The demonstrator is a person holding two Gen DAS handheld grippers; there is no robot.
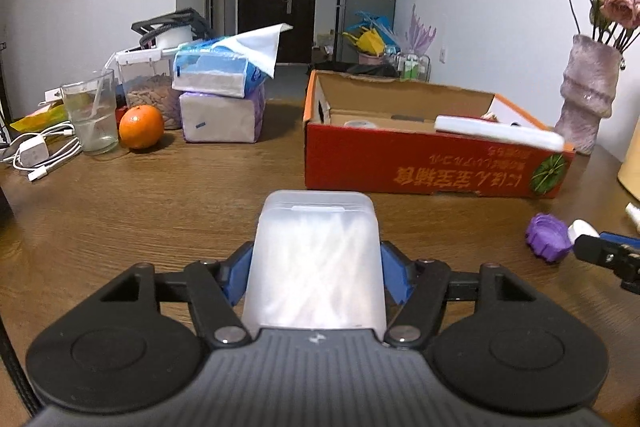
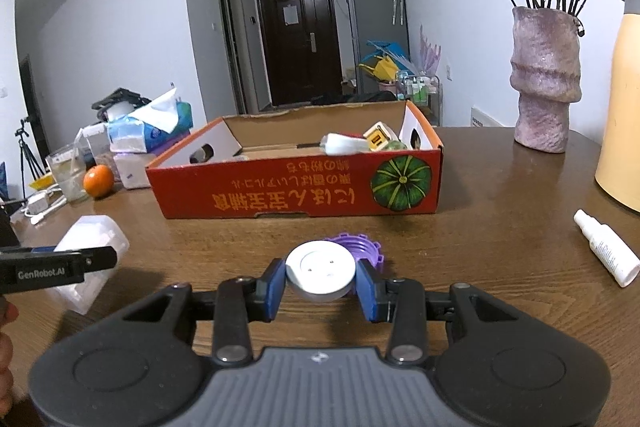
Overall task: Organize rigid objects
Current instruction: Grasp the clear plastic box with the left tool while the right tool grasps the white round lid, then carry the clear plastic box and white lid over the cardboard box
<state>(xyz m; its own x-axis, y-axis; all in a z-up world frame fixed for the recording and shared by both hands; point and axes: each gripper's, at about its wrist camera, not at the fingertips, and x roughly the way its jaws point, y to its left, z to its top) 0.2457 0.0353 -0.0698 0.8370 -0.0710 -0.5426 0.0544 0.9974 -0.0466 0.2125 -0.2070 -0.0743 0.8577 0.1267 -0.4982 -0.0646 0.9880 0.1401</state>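
My left gripper [image 1: 316, 277] is shut on a translucent white plastic box [image 1: 316, 259] of cotton swabs, held just above the wooden table. The box also shows in the right wrist view [image 2: 90, 239]. My right gripper [image 2: 321, 283] is shut on a round white puck-shaped device [image 2: 320, 269], right in front of a purple ridged cap [image 2: 360, 247] on the table. The cap also shows in the left wrist view [image 1: 548, 237]. A red cardboard box [image 2: 296, 187] stands open behind them, holding a white device [image 2: 346, 143] and a yellow cube [image 2: 376, 137].
A white spray bottle [image 2: 606, 247] lies at the right, by a yellow jug [image 2: 620, 99] and a purple vase [image 2: 544, 79] of dried roses. At the left stand tissue packs [image 1: 222, 87], an orange [image 1: 141, 127], a glass [image 1: 90, 111] and a white charger with cables [image 1: 34, 155].
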